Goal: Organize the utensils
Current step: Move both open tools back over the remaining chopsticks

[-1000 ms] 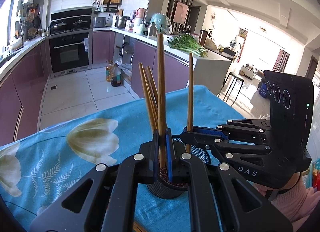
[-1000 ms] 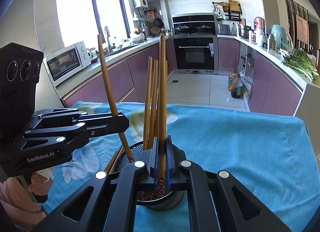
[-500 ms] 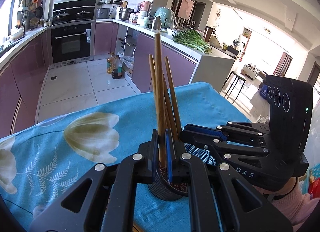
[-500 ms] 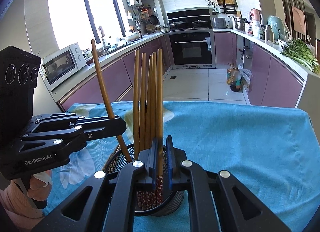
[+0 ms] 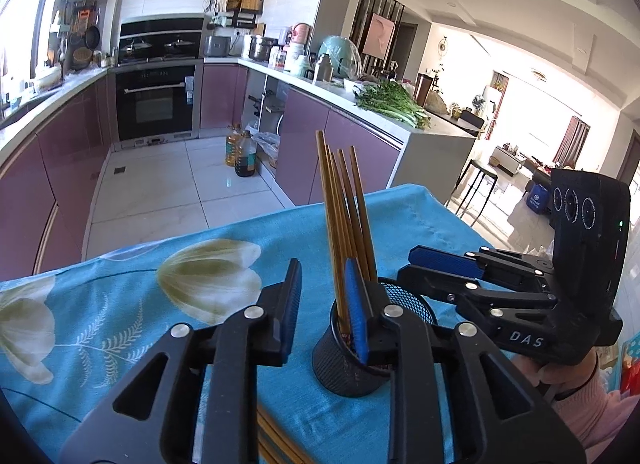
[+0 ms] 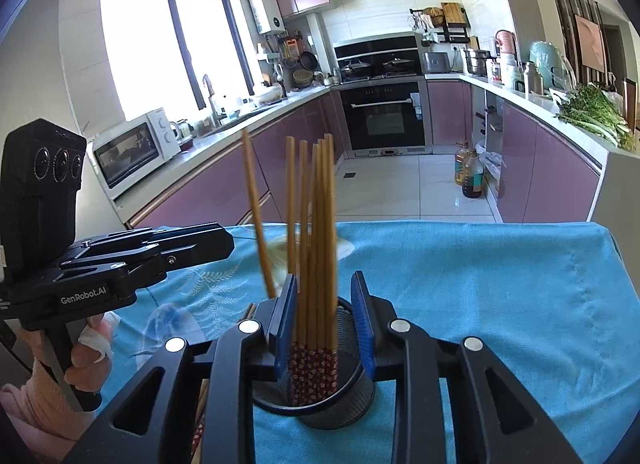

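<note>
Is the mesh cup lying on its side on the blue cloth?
No, the mesh cup stands upright, chopsticks pointing up out of it.

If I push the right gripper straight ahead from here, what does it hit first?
Probably the bundle of chopsticks standing in the mesh cup, which sits right between the right gripper's opening jaws. Beyond it lies only blue tablecloth. Depth is hard to judge here.

Desk (image 6: pixel 500 284) covered with a turquoise cloth (image 5: pixel 132 304) printed with pale tulips and fern sprigs, draped over the far edge. Standing upright on the cloth near the front edge, a black mesh cup (image 5: pixel 344 368) holding a bunch of wooden chopsticks (image 6: pixel 316 232). Lying flat on the cloth just beside the cup, a few loose chopsticks (image 5: pixel 276 440), only partly seen.
</note>
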`<state>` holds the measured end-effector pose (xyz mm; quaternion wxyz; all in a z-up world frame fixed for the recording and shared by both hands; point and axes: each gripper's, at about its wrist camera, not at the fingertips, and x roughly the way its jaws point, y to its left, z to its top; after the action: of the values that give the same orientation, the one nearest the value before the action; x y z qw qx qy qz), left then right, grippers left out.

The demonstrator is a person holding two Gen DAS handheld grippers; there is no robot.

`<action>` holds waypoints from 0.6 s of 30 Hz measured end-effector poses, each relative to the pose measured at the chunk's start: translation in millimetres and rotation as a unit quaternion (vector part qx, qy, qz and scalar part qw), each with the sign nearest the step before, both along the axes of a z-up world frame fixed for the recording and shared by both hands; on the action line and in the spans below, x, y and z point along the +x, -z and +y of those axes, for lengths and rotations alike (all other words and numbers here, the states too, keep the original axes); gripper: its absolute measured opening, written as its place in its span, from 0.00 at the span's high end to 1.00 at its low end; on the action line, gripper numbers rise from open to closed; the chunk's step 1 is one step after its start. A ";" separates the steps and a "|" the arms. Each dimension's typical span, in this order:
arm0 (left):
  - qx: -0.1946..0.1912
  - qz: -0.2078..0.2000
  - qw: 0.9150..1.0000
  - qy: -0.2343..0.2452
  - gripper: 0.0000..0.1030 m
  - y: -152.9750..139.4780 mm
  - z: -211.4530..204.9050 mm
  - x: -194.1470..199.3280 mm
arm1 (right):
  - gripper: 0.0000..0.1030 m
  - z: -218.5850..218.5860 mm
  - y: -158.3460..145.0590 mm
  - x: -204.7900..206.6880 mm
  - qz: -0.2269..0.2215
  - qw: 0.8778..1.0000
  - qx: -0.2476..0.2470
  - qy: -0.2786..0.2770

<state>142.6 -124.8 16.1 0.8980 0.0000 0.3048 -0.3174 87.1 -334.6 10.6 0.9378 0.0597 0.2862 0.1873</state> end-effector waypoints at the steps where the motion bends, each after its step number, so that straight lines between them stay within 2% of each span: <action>1: -0.001 -0.004 1.000 0.002 0.75 -1.4 3.8 -4.4 | 0.73 1.4 -2.0 -5.5 -0.005 1.000 0.001 -0.007; 8: 0.003 -0.024 1.000 -0.002 0.66 7.7 38.4 -41.6 | 0.65 20.2 -2.2 -38.4 -0.017 0.997 -0.001 -0.081; 12: 0.025 -0.011 0.999 -0.021 0.65 29.3 60.2 -56.3 | 0.65 39.6 18.3 -45.5 0.011 0.993 -0.010 -0.117; 18: 0.042 0.030 0.998 -0.048 0.65 62.8 86.6 -62.1 | 0.65 70.1 56.0 -37.3 0.069 0.988 -0.022 -0.135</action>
<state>80.4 -38.2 -46.6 0.9018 0.0138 0.3440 -0.2611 49.8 -264.5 -45.4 0.8829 0.0129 0.3598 0.3014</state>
